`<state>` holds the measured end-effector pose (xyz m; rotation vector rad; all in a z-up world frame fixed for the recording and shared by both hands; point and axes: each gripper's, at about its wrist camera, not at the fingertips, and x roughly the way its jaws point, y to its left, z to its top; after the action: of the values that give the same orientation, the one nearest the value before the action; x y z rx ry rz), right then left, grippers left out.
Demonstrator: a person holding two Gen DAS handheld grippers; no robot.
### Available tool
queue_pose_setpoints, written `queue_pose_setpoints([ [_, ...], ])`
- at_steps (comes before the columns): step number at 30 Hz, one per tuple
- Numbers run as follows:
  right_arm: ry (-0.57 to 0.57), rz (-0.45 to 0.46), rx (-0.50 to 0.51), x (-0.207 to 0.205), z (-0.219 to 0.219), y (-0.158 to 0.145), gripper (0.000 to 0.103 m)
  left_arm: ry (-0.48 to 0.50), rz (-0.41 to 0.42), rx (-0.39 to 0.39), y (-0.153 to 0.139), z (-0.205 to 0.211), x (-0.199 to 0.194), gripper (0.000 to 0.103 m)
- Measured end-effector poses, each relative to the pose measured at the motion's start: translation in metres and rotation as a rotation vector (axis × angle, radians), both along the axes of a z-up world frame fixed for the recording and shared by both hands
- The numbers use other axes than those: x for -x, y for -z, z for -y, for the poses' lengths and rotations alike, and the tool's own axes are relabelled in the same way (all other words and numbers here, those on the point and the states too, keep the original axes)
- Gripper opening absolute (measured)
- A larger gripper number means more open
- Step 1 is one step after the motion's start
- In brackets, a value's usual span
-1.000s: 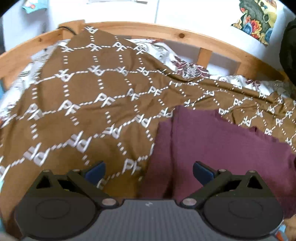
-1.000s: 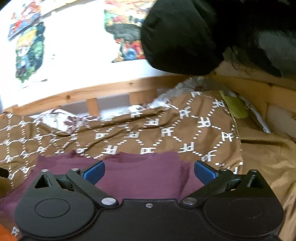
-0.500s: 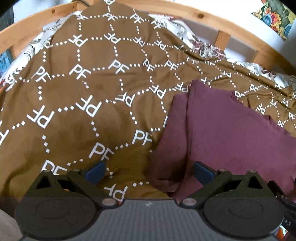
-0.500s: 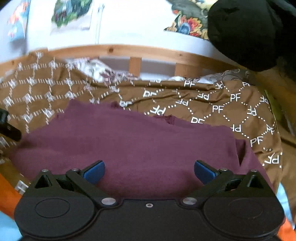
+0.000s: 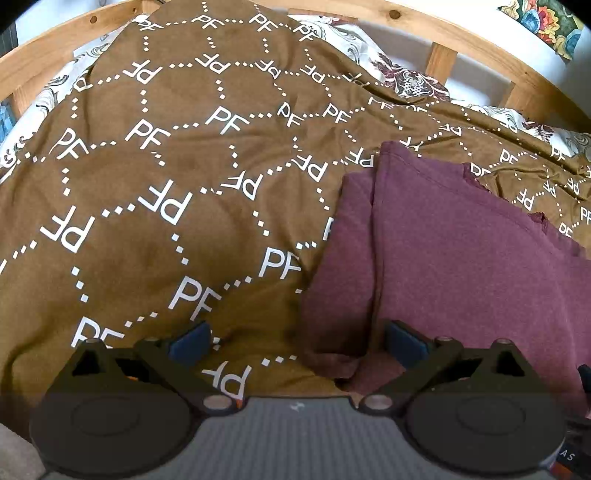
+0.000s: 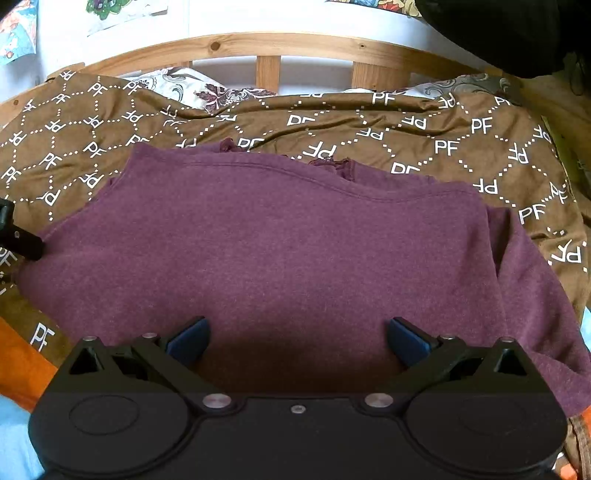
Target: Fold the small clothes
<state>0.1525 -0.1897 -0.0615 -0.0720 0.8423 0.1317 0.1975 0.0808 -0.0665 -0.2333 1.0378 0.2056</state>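
A maroon garment lies folded flat on a brown blanket printed with white PF letters. In the left wrist view the garment fills the lower right, its left folded edge running down toward the gripper. My left gripper is open, straddling that near left corner of the cloth. My right gripper is open too, low over the garment's near edge, with cloth showing between its blue pads. A black tip of the left gripper touches the garment's left edge.
A wooden bed rail with slats curves along the far side, and a white floral sheet peeks out under the blanket. Orange fabric lies at the near left. A black bulky object hangs at the upper right.
Both grippers have dropped lower and closer to the garment's near edge. The views have tilted down, so the wall and posters have mostly left the frames. Both jaws stay open.
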Motion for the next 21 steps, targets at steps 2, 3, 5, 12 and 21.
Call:
queue_pose_setpoints([
  [2,0.002,-0.003,-0.005,-0.002,0.002,-0.001,0.102,0.0,-0.003,0.001,0.0,-0.001,-0.001,0.102],
  [3,0.002,-0.003,-0.006,-0.002,0.002,-0.001,0.102,-0.001,-0.007,0.005,0.001,-0.001,-0.001,0.102],
  [5,0.003,-0.005,-0.009,-0.003,0.003,-0.001,0.102,0.001,-0.01,0.003,0.001,-0.001,-0.001,0.102],
  [12,0.009,-0.017,-0.031,-0.005,0.006,-0.001,0.102,0.008,-0.014,-0.006,0.002,0.0,-0.002,0.102],
  [21,0.12,0.104,-0.098,0.004,0.036,-0.03,0.102,0.008,-0.028,-0.001,0.005,-0.001,-0.004,0.102],
])
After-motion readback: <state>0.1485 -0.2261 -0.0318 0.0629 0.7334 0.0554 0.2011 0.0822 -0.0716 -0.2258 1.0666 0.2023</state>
